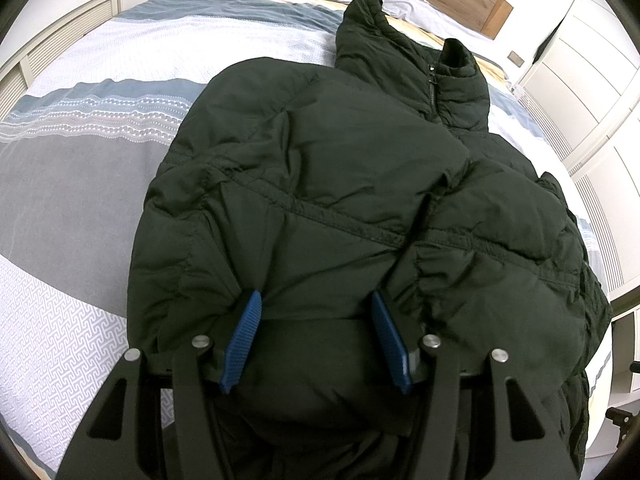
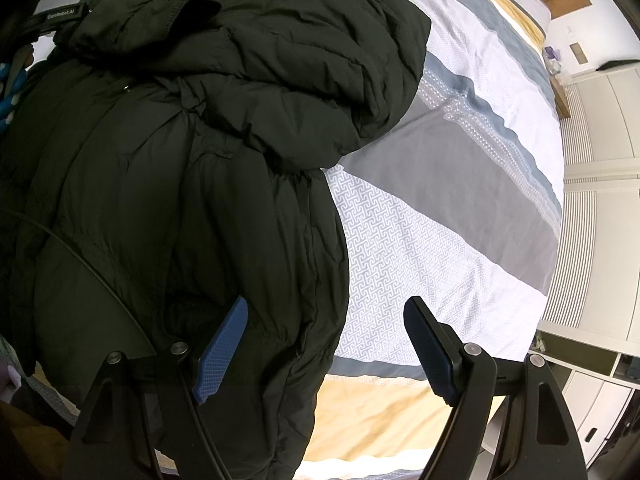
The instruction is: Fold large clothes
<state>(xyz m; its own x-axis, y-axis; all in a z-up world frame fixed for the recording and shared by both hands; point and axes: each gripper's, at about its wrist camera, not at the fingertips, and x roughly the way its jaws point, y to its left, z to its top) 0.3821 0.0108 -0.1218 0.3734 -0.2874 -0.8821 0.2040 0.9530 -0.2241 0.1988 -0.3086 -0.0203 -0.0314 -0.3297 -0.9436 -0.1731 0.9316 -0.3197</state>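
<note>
Evidently both grippers — left gripper (image 1: 316, 340) and right gripper (image 2: 326, 350), fingers spread wide and gripping nothing — are straddling the jacket (image 1: 320, 184) hem on the bed (image 1: 72, 184), seemingly lining up a fold.

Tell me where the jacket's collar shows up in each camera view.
Left wrist: collar stands at upper right, zipper closed below it.
Right wrist: collar not in view; jacket fills the left half.
Shared landmark: the striped bedspread under the jacket.
</note>
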